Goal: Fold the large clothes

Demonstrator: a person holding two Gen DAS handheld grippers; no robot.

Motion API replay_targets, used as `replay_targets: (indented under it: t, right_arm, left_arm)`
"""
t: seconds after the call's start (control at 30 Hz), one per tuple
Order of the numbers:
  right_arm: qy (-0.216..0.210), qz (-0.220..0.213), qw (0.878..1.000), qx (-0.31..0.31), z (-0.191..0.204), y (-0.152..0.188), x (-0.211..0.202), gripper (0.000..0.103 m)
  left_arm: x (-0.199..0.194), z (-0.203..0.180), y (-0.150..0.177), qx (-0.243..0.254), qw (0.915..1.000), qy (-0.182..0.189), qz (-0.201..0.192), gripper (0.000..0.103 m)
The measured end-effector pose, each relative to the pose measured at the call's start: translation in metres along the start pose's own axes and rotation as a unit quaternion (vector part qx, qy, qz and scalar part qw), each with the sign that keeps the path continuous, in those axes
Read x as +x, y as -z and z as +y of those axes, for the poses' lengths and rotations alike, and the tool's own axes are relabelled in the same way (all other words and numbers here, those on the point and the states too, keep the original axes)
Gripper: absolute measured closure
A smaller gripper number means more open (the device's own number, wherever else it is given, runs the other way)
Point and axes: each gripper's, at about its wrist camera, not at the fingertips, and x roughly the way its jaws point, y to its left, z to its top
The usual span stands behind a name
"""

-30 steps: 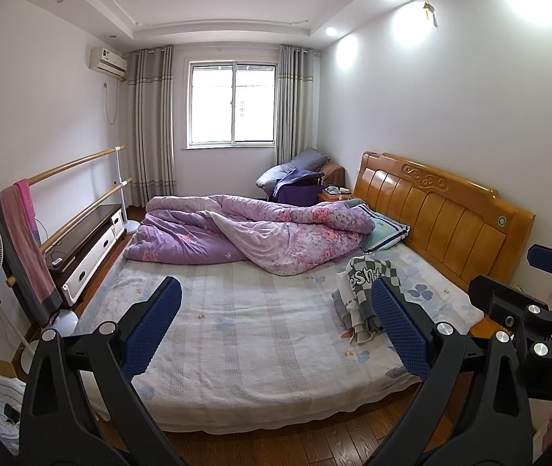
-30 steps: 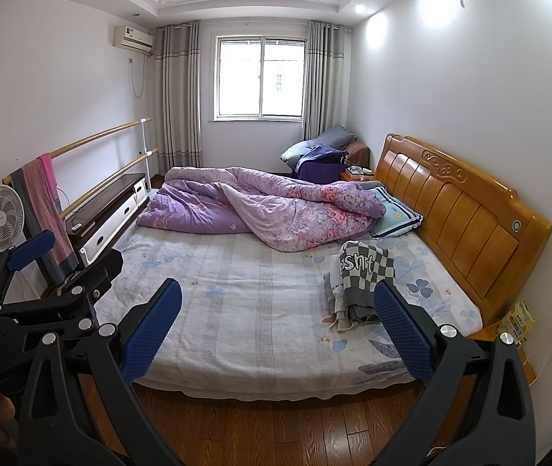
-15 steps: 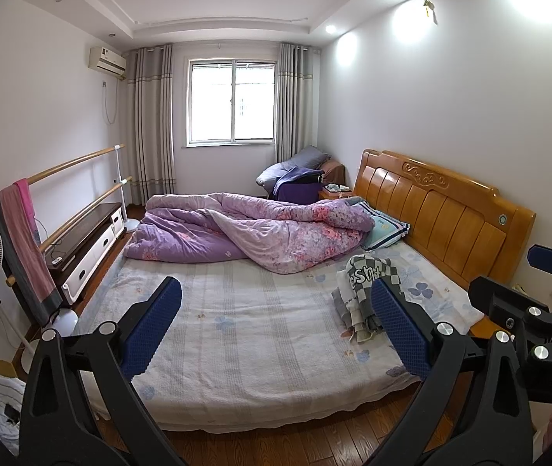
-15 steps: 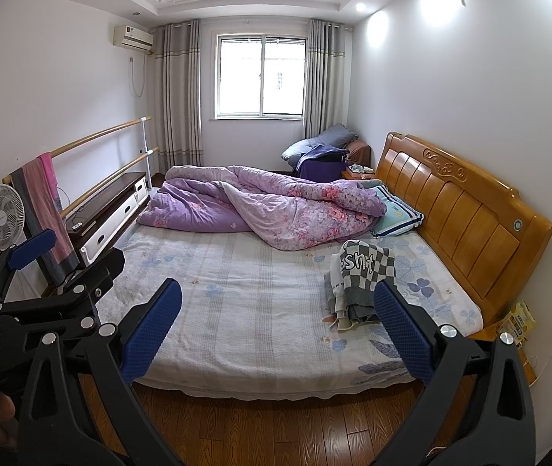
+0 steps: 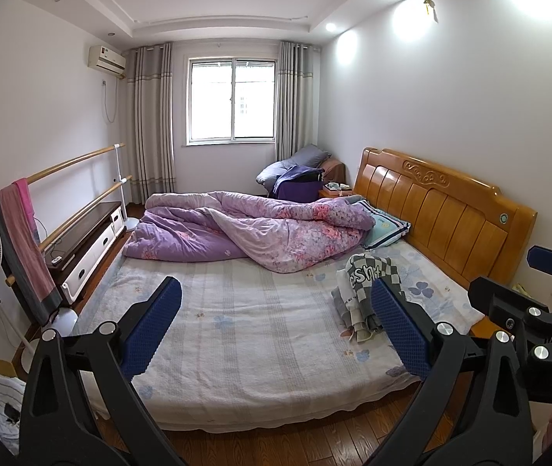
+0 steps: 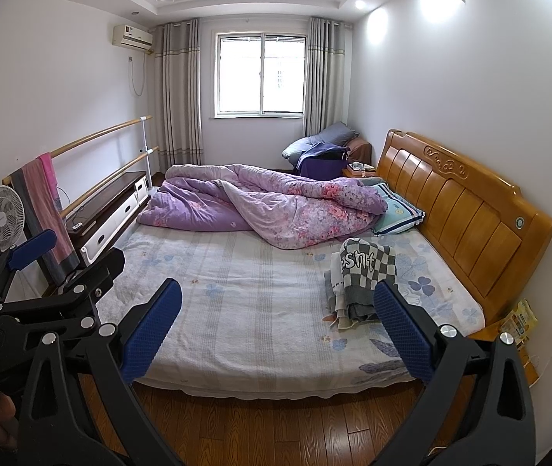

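Between your two pairs of jaws and the clothes lies a stretch of floor and the near part of the bed: both pairs stand wide apart and hold nothing, and neither touches any cloth. Your left gripper (image 5: 276, 330) looks across the near side edge of the bed (image 5: 260, 353), and in its view your right gripper (image 5: 528, 310) shows at the right-hand margin, also spread wide; your right gripper's own view (image 6: 276, 330) shows the left one (image 6: 39, 283) at its left margin. The task's thing, a pile of clothes (image 6: 361, 283) topped by a grey-and-white checked garment with lettering on it, sits on the sheet toward the headboard (image 6: 466, 217) end of the bed, near the near side edge and just short of the pillow (image 6: 396, 209). From both pairs of jaws it lies ahead and to the right, so your right hand is the nearer one. Its long axis appears to run from the near side edge toward the far side, roughly along the headboard. The pile looks stacked and fairly compact with loose edges sticking out at its near end; I cannot tell whether these pieces are already folded and set down there or are waiting to be spread on the bare sheet to their left. A purple quilt (image 5: 252, 229) is bunched along the far side of the bed, well apart from the pile.
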Motion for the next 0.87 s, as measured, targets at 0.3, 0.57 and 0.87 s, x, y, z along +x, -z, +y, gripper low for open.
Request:
replay_targets:
  t: [0.3,0.57,0.87]
  right_arm:
    - [-0.001,0.001,1.000,0.000,-0.0008,0.0014,0.0017,0.008]
    - [-0.003,0.003,1.000,0.000,-0.0007,0.0020,0.0037,0.008]
    - [-0.004,0.004,1.000,0.001,0.0008,0.0013,0.0051,0.008]
  left_arm:
    - [0.0006,0.0017,0.0002,0.001,1.0000,-0.001,0.000,0.005]
    - [0.0028,0.0040,0.0006,0.000,1.0000,0.000,-0.001,0.005]
    - [0.0043,0.0039,0.0019,0.000,1.0000,0.000,0.001,0.005]
